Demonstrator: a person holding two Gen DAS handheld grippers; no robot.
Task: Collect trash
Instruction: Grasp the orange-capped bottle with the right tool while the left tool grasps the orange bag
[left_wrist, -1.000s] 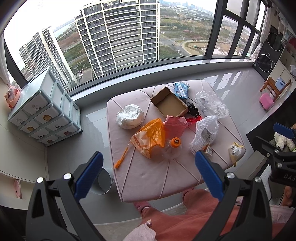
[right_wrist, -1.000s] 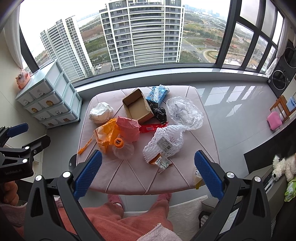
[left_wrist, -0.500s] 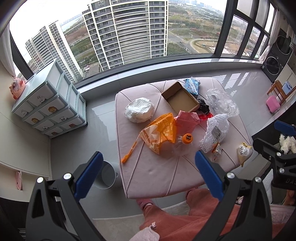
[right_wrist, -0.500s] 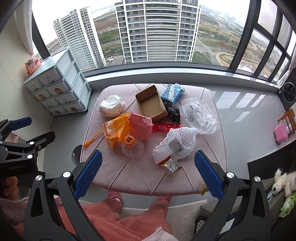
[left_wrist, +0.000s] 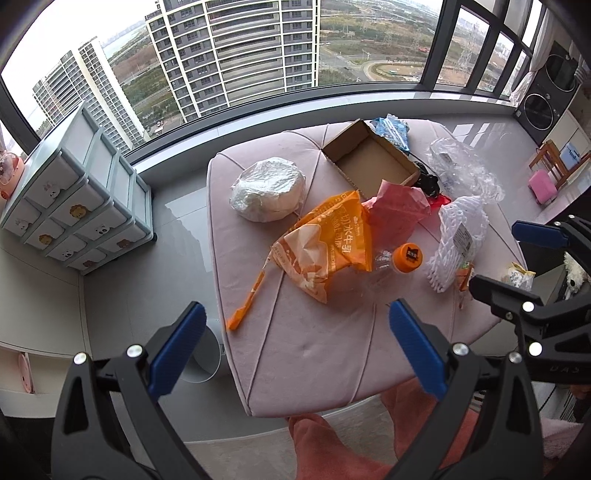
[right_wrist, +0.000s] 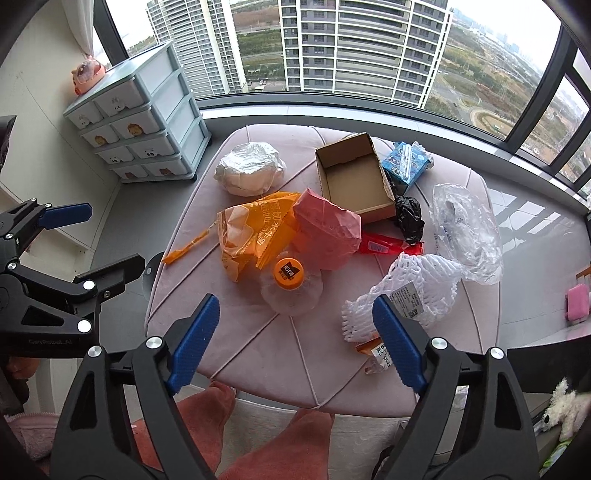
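Seemingly nothing is collected yet: both the left hand-held gripper (left_wrist: 291, 339) and right hand-held gripper (right_wrist: 295, 332) hang wide and empty above the pink ottoman (right_wrist: 258, 354), where the trash, including an orange bag (right_wrist: 251, 232) beside the cardboard box (right_wrist: 354, 181), lies untouched.

Ottoman (right_wrist: 258, 354) carries all trash. Far centre: open cardboard box (right_wrist: 352, 181), tissue pack (right_wrist: 406, 166) just right of it. Far left: foil-wrapped bundle (right_wrist: 249, 168). Centre: snack bag (right_wrist: 247, 232), crumpled paper bag (right_wrist: 325, 229) touching its right side, bottle (right_wrist: 290, 284) near of both. Right: foam net sleeve (right_wrist: 413, 291), clear plastic bag (right_wrist: 465, 229) behind it. Drawer cabinet (right_wrist: 144, 118) on floor, far left.
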